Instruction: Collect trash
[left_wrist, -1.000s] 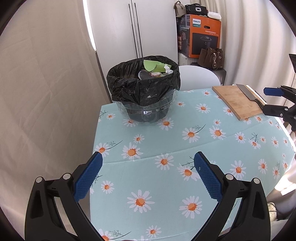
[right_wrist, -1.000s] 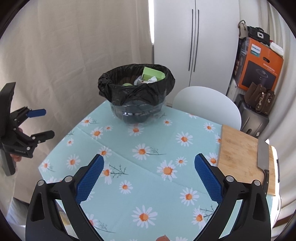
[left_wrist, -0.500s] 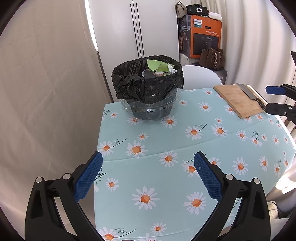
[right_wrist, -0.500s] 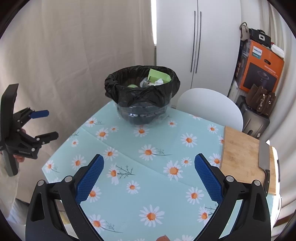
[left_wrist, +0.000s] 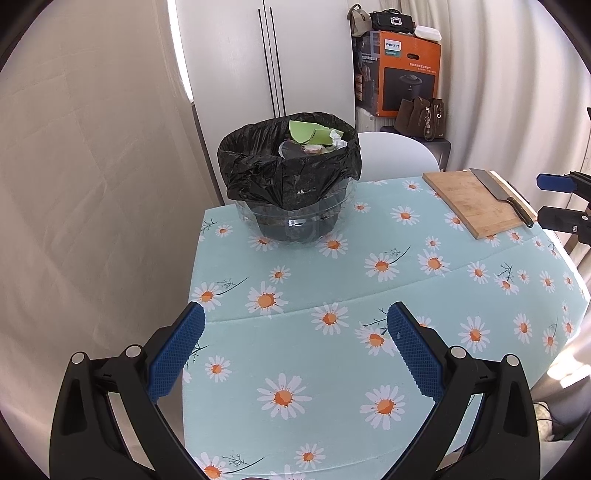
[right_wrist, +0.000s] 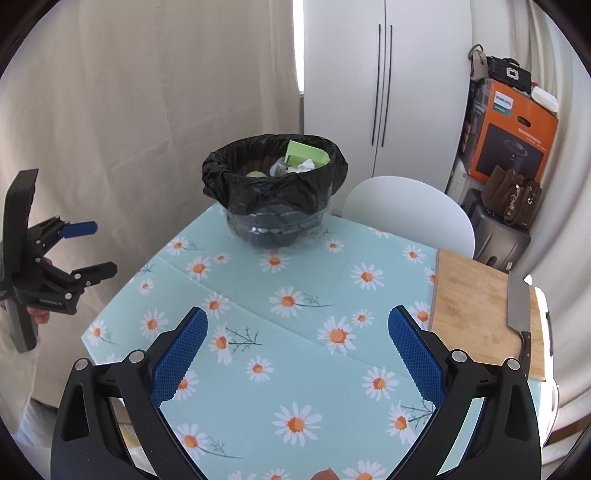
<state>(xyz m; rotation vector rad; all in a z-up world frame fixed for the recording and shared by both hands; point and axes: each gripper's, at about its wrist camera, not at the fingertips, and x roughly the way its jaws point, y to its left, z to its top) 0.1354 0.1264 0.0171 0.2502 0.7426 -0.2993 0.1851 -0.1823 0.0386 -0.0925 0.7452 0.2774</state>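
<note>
A clear bin lined with a black bag stands at the far side of the daisy tablecloth. Green card and crumpled paper fill its top. My left gripper hangs open and empty above the near left of the table; it also shows at the left edge of the right wrist view as the left gripper. My right gripper is open and empty above the table's near side, and appears at the right edge as the right gripper.
A wooden cutting board with a cleaver lies at the table's right. A white chair stands behind the table. Boxes and bags are stacked at the back right; curtains hang to the left.
Both grippers have drawn back and up from the table, so the bin looks smaller and farther. Both stay open and empty.
</note>
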